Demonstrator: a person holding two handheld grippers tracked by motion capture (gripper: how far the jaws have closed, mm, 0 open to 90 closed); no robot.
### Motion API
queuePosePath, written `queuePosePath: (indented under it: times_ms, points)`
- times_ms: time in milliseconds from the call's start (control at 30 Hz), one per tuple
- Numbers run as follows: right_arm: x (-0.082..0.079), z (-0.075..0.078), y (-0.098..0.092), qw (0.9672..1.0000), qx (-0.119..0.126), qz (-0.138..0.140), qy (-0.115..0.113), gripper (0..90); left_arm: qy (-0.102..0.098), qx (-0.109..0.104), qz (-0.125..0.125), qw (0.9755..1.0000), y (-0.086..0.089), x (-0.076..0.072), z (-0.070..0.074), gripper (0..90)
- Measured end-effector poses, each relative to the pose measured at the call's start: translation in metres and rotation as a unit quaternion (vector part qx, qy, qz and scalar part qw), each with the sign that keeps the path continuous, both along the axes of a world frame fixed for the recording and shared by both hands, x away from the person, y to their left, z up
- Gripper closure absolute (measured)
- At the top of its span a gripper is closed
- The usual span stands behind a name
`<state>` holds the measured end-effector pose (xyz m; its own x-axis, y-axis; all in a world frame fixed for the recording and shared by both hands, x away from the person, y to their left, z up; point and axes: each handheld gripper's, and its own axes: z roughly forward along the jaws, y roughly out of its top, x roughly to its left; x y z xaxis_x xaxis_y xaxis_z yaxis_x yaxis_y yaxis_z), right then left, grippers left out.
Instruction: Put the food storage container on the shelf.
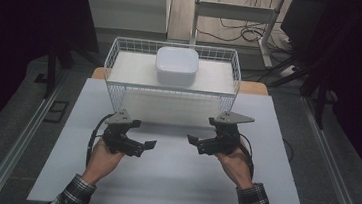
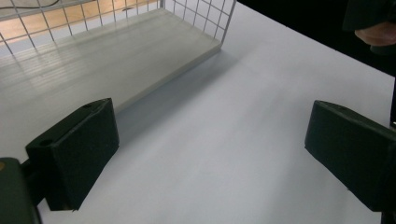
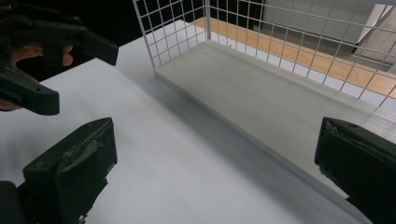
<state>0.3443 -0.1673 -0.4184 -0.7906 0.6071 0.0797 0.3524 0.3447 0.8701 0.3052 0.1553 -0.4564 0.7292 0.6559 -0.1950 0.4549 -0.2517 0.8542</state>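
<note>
My left gripper [image 1: 147, 146] hovers low over the white tabletop [image 1: 171, 181], left of centre, pointing right; its jaws are open and empty, with bare table between them in the left gripper view [image 2: 210, 154]. My right gripper [image 1: 194, 144] faces it from the right, also open and empty [image 3: 215, 172]. The two sets of tips are a short gap apart. The left gripper also appears at the upper left of the right gripper view [image 3: 51, 60]. Behind both stands a white wire basket [image 1: 118, 56] with a pale floor board [image 2: 107, 56] [image 3: 261, 98]. A white rounded box [image 1: 176, 65] rests in it.
A wooden table edge [image 1: 253, 87] shows behind the basket. Metal rails [image 1: 19, 141] run along both sides of the white tabletop. A desk frame and cables [image 1: 241, 30] stand on the floor at the back. Open tabletop lies in front of the grippers.
</note>
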Motion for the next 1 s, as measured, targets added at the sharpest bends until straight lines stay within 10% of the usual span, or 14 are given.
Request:
queuePosePath:
  times_ms: [1000]
  points:
    - [-0.041,-0.028,-0.012,0.9984,-0.052,-0.015,-0.013,0.0,0.017,0.009,0.008,0.9998,0.007,-0.036,-0.033,3.3]
